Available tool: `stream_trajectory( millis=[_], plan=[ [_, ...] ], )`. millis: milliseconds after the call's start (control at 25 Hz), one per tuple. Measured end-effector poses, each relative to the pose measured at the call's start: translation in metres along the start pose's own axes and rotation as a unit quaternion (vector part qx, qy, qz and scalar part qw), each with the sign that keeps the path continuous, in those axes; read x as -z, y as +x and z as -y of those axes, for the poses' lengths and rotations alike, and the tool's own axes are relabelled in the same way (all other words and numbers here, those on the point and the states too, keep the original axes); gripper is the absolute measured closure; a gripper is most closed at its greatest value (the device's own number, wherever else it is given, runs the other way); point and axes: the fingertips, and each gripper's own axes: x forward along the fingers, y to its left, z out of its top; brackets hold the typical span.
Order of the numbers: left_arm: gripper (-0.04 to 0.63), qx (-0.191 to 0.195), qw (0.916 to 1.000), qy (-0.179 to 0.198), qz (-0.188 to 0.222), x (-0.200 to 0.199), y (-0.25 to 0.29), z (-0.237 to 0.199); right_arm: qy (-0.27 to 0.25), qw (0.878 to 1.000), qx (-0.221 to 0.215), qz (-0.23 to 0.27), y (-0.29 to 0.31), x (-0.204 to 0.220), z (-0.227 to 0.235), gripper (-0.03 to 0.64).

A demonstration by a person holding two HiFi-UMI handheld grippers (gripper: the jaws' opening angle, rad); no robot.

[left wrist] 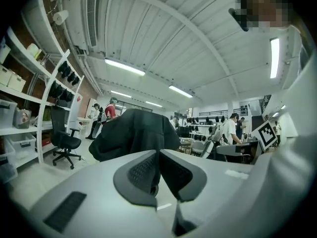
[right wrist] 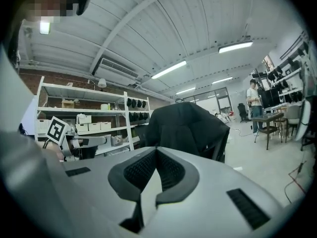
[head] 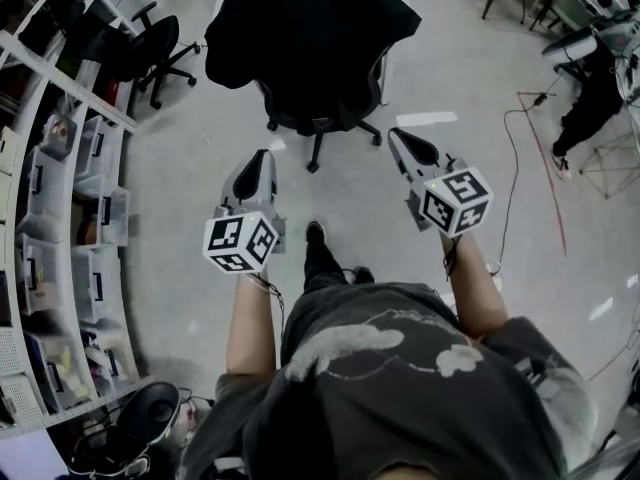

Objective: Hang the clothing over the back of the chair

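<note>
Clear plastic bins [head: 108, 213] at nine o'clock hold indistinct items. Black clothing [head: 305, 28] drapes, rumpled, over the chair [head: 318, 128] back at twelve o'clock. Left gripper [head: 264, 155] and right gripper [head: 394, 134] are pressed together, empty.

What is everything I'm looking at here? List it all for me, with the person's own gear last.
clothing: one, black, draped over the back of the middle chair
office chair: one, black, mid-floor, under the clothing
second chair: one, black, beside the shelves
shelves: white, along the left side, holding bins
bystander: one, in black, far right
floor: pale grey
T-shirt: one, grey, on the person
arms: two, bare
left gripper: one, grey with a marker cube, jaws together, empty
right gripper: one, grey with a marker cube, jaws together, empty
</note>
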Motion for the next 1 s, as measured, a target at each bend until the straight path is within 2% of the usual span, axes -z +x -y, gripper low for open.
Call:
stream_trajectory(
  millis=[80,320,600,1000],
  plan=[
    [0.592,0.0,1.0,0.005,-0.004,0.002,-0.002,0.0,0.0,1.0,0.001,-0.005,0.0,0.003,0.0,0.624],
    [0.595,-0.002,0.9987,0.013,-0.049,0.023,-0.009,-0.001,-0.007,1.0,0.005,-0.029,0.001,0.016,0.0,0.626],
    [0.595,-0.005,0.9968,-0.004,-0.079,0.039,-0.014,-0.003,-0.008,0.999,-0.004,-0.048,0.005,0.03,-0.004,0.626],
    [0.595,-0.006,0.9957,-0.005,-0.093,0.048,-0.01,-0.002,-0.01,0.998,-0.007,-0.056,0.006,0.036,-0.001,0.626]
  ],
)
